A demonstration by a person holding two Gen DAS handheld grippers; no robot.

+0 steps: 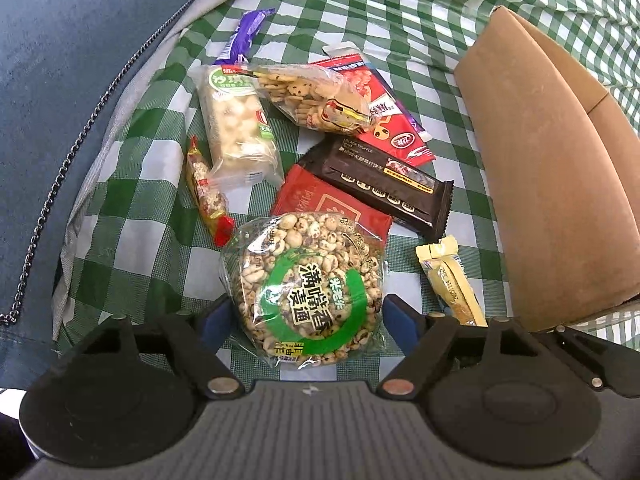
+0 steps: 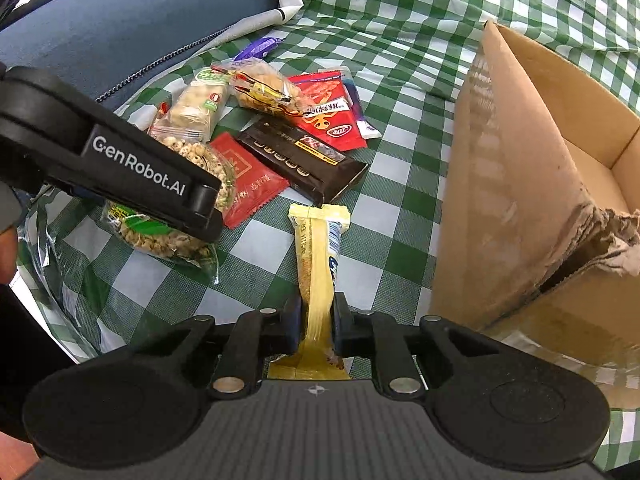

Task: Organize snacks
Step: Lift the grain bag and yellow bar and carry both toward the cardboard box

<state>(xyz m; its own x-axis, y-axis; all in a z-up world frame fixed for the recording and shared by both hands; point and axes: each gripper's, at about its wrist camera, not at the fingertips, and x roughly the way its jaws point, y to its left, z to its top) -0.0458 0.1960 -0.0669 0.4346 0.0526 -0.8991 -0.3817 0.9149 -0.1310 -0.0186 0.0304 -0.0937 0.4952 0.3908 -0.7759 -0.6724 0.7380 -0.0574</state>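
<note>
A round clear pack of puffed grain with a green ring label (image 1: 304,280) lies on the green-checked cloth (image 1: 132,236). My left gripper (image 1: 308,320) straddles it, its blue pads against the wrapper's two sides. In the right wrist view one black finger (image 2: 192,200) of the left gripper lies across the same pack (image 2: 160,236). My right gripper (image 2: 318,312) is shut on the near end of a long yellow snack bar (image 2: 316,248), which stretches away over the cloth. The yellow bar (image 1: 448,280) also shows just right of the left gripper.
A snack pile lies behind: black bar (image 1: 380,184), red sachet (image 1: 320,204), white puffed bar (image 1: 236,120), cookie bag (image 1: 312,96), red packet (image 1: 392,136), purple wrapper (image 1: 244,36). An open cardboard box (image 2: 500,200) stands right. Blue zippered fabric (image 1: 80,80) borders the left.
</note>
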